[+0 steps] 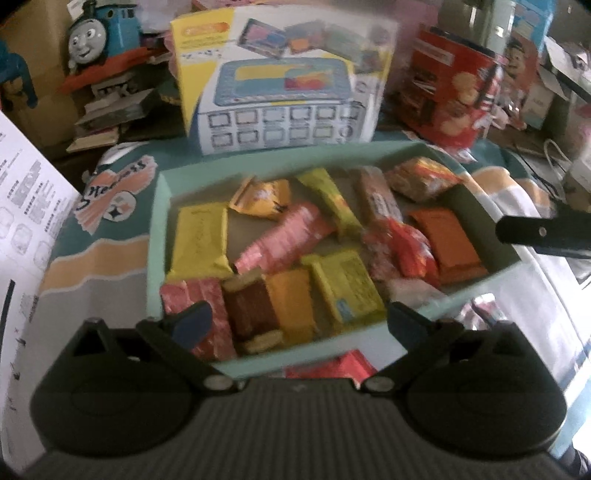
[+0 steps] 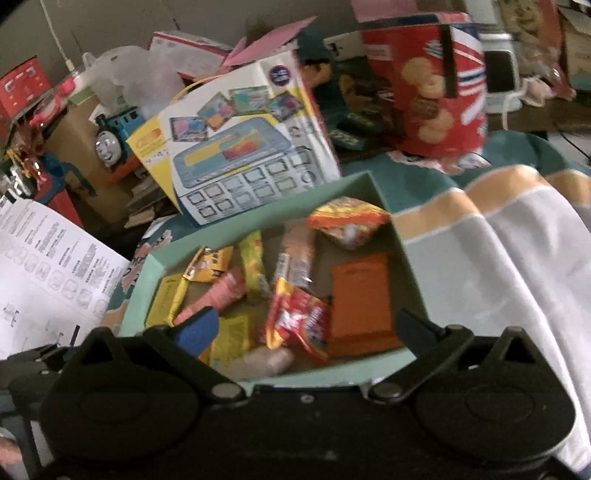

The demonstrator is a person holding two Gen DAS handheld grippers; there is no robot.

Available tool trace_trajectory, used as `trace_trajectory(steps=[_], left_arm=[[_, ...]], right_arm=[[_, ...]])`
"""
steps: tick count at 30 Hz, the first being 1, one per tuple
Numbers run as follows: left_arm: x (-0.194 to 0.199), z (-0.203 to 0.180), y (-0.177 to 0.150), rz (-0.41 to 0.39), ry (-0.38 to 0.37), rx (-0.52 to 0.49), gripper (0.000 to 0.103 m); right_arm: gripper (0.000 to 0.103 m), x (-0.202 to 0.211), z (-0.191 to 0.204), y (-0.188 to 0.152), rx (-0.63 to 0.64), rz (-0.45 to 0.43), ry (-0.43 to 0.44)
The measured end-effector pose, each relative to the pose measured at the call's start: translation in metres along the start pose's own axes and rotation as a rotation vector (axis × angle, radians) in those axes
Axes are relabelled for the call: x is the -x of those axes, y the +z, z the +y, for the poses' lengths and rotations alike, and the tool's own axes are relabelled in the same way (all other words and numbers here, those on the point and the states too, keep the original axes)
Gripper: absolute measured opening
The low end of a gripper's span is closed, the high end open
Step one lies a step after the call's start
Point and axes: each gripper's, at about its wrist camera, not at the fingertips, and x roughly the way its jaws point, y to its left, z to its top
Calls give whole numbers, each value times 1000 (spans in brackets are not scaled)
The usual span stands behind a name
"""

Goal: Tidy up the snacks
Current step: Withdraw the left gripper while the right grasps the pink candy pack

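The left tongs (image 1: 297,325) hang wide open and empty over the near edge of the pale green box (image 1: 155,236), low in the left wrist view. The right tongs (image 2: 308,332) are likewise spread with nothing between them, low in the right wrist view over the near right part of the same box; one of their fingers pokes into the left view from the right edge.

Just beyond the left tongs, at lower centre, lie a red-brown biscuit pack (image 1: 251,312), an orange packet (image 1: 291,302) and a yellow-green packet (image 1: 347,288) side by side, their long axes running from the near edge up into the frame. A pink sleeve (image 1: 284,238) slants from lower left to upper right at centre. A flat orange pouch (image 2: 360,306) lies right of centre in the right view, long axis nearly upright in the frame, beside a crumpled red bag (image 2: 299,321). One red wrapper (image 1: 332,365) shows outside the box, just below its near wall.

My guess is the sorting is well along and a pick is being chosen; that stray wrapper looks the likely target, calling for a drop down and a pinch across its short side.

Farther out, in the upper frame, stand a toy box (image 1: 280,88), a red biscuit tin (image 1: 454,85) and a blue engine toy (image 1: 99,33), all on a striped cloth (image 2: 498,236).
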Motion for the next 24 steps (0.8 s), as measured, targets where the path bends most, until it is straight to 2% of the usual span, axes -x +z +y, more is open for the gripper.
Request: trace_trajectory(steps=[5,10,11,12,14,16,19,20,21,23,24], left_arm=[[6,-15,-21,29,-42,-10,103],[-4,-39,-36,82,-67,-49,103],[-7,-45,-38,88,-69,-62,103],[-9,-49,-40,92,-71,-70,103],[-15,-58,-42,107,-80,-77,103],[-21,-66,-43,123,-86,-82,103],[-31,-80,-42,145,-88,-104,103],[-33,-83,-42,148,-86,-110,103],[-36,-87,-42,154,-83,-116,103],[-41,-94,-40,162,-81,-128,103],[-43,-98,-39,165,-81,-136,103]], right_arm=[[103,8,-17,-18,-21,17,-17],[103,7,-38,-38,-49,54,-66],[100,5,-42,-41,-56,61,-75],[97,2,-47,-44,-64,76,-77],[82,-6,-55,-48,-76,110,-74],[76,-14,-60,-52,-80,132,-68],[59,-24,-63,-56,-69,153,-56],[51,-27,-63,-57,-64,159,-52],[48,-28,-61,-59,-46,155,-52],[34,-29,-57,-60,-12,149,-56],[34,-28,-58,-61,-9,141,-51]])
